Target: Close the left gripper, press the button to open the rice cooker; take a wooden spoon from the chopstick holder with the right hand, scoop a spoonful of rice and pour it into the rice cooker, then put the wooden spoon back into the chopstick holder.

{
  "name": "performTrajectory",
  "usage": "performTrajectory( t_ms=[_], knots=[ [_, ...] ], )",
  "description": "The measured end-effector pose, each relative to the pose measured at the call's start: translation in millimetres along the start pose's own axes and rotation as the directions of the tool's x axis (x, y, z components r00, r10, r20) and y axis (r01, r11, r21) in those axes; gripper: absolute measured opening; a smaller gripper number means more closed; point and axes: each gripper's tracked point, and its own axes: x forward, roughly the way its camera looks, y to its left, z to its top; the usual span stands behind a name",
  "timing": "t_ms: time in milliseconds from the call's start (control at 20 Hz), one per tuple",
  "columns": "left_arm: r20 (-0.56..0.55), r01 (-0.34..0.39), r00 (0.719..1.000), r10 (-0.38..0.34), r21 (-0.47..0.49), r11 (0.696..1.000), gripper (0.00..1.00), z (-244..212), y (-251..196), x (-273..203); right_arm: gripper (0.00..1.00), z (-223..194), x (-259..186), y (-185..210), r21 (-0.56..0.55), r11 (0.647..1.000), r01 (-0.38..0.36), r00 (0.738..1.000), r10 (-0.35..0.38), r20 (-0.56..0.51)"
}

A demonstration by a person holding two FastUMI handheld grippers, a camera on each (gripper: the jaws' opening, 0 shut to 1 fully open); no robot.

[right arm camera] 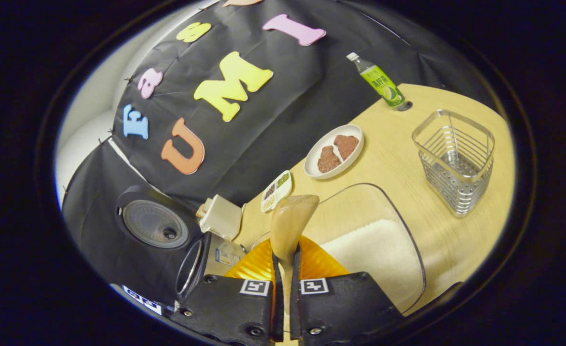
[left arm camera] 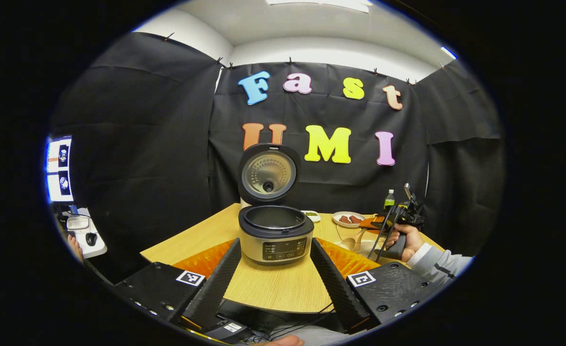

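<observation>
The left gripper (left arm camera: 274,262) has its jaws spread wide, and the rice cooker (left arm camera: 276,235) sits squarely between and just beyond them, its lid (left arm camera: 269,173) standing upright — so the button step looks done. The right gripper (right arm camera: 285,269) has its fingers pressed on the handle of the wooden spoon (right arm camera: 290,226), whose bowl juts ahead of the tips and looks empty.

My guess is that scooping is the step in hand: the next move calls for dipping the spoon into the white rice (right arm camera: 379,259), which lies just ahead and to the right of those jaws.

Containers, biggest first: the cooker's pot (dark inside, contents unclear), the clear glass bowl (right arm camera: 403,226) holding the rice, the wire chopstick holder (right arm camera: 456,163) farther off to the right — nothing standing in it — and a small plate (right arm camera: 333,151) with two brown pieces.
</observation>
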Motion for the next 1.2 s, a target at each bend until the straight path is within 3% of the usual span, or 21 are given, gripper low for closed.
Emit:
performTrajectory(
  t_ms=[250, 500, 750, 950, 1200],
  knots=[
    [-0.004, -0.001, 1.000, 0.001, 0.004, 1.000, 0.92, -0.4, -1.4, -0.2, 0.10, 14.5, -14.0, -3.4, 0.155, 0.987, -0.045, 0.999, 0.041, 0.031],
    [-0.016, -0.007, 1.000, 0.007, 0.010, 1.000, 0.93, -2.7, -2.9, 1.0, 0.10, 46.8, -36.2, -14.5, 0.247, 0.965, -0.094, 0.988, 0.060, 0.139],
    [-0.020, -0.003, 1.000, 0.004, 0.022, 1.000, 0.92, -1.7, -8.2, 3.5, 0.09, 63.6, -55.4, -22.3, 0.354, 0.925, -0.136, 0.981, 0.075, 0.181],
    [-0.019, 0.001, 1.000, -0.001, 0.030, 1.000, 0.92, -1.7, -8.1, 1.6, 0.09, 68.4, -70.1, -4.7, 0.405, 0.894, -0.194, 0.973, 0.124, 0.193],
    [-0.014, 0.001, 1.000, 0.000, 0.029, 1.000, 0.92, -1.0, -4.4, 1.9, 0.09, 71.9, -79.2, 37.6, 0.389, 0.887, -0.248, 0.963, 0.182, 0.199]
  ],
)
